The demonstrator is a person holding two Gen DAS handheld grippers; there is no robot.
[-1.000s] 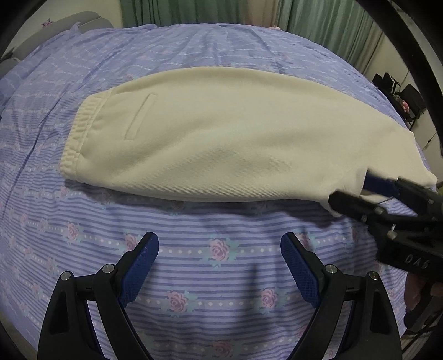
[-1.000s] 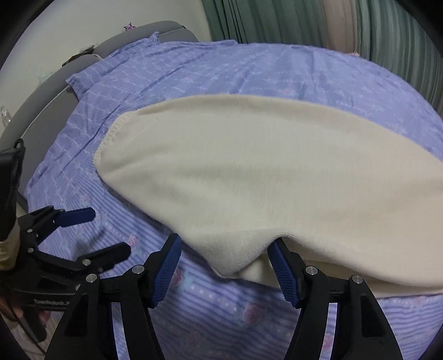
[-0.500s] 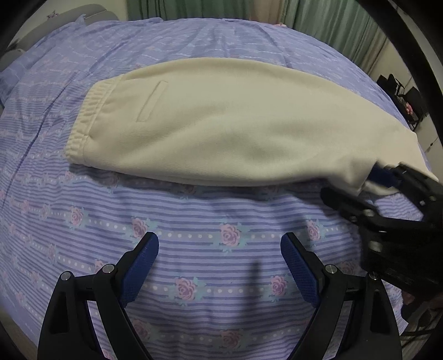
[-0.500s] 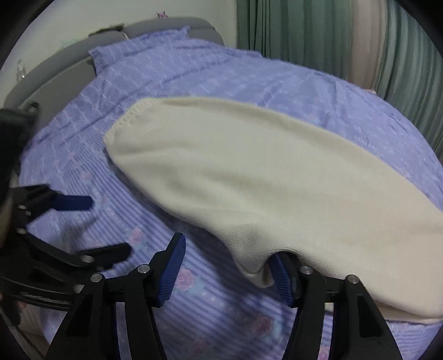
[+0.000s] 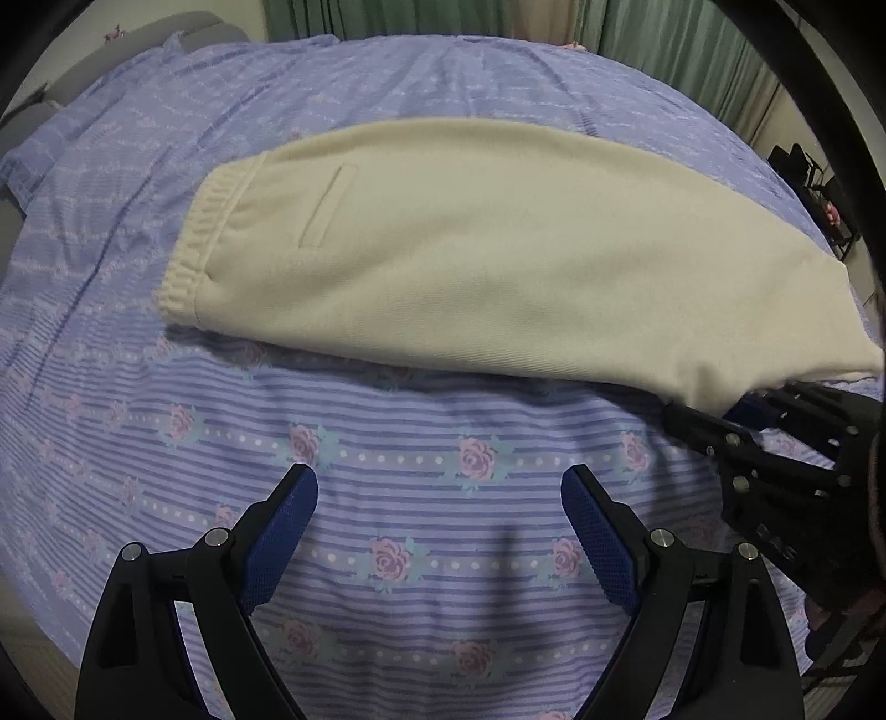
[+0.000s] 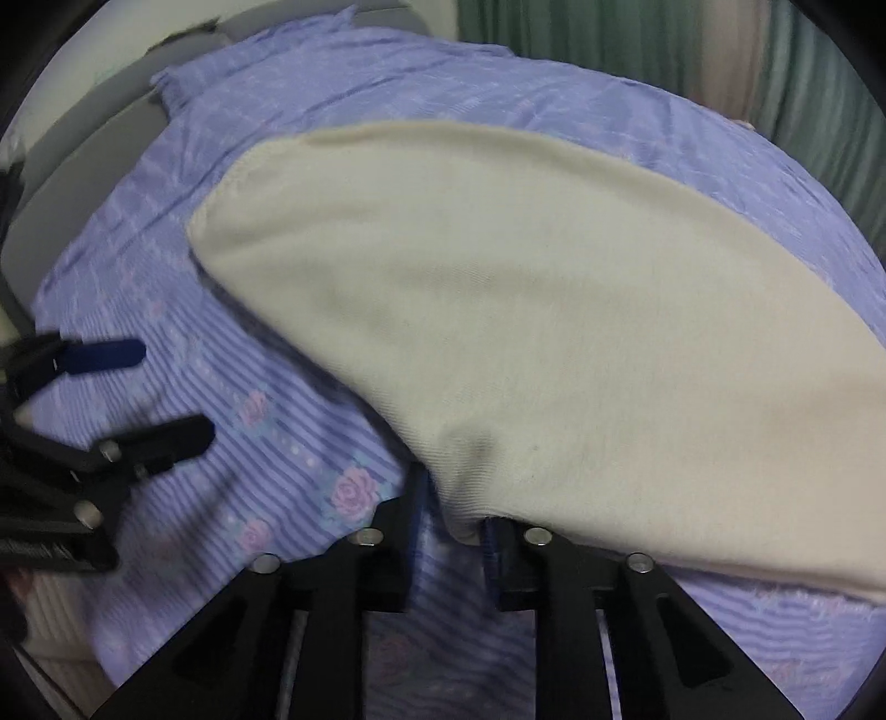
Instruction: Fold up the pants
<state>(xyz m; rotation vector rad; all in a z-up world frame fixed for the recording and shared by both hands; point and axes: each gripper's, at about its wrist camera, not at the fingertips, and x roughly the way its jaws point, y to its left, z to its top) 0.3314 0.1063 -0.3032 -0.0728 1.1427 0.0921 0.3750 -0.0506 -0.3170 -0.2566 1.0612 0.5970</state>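
Cream pants [image 5: 498, 260] lie folded lengthwise across the bed, elastic waistband [image 5: 194, 243] at the left, a welt pocket near it. My left gripper [image 5: 440, 531] is open and empty over the bedsheet, in front of the pants. My right gripper [image 6: 451, 526] is shut on the near corner of the pants' leg end [image 6: 465, 520]. It also shows in the left wrist view [image 5: 736, 410] at the right, under the pants' cuff corner. The pants fill the right wrist view [image 6: 526, 310]. The left gripper shows there at the left edge [image 6: 144, 387], open.
A purple striped bedsheet with pink roses [image 5: 387, 476] covers the bed. A grey headboard [image 6: 72, 183] is at the back left. Green curtains [image 5: 637, 27] hang behind the bed. Dark furniture [image 5: 814, 183] stands off the bed's right side.
My right gripper has closed from open onto the pants' leg corner. My left gripper stayed open and drew back slightly from the pants.
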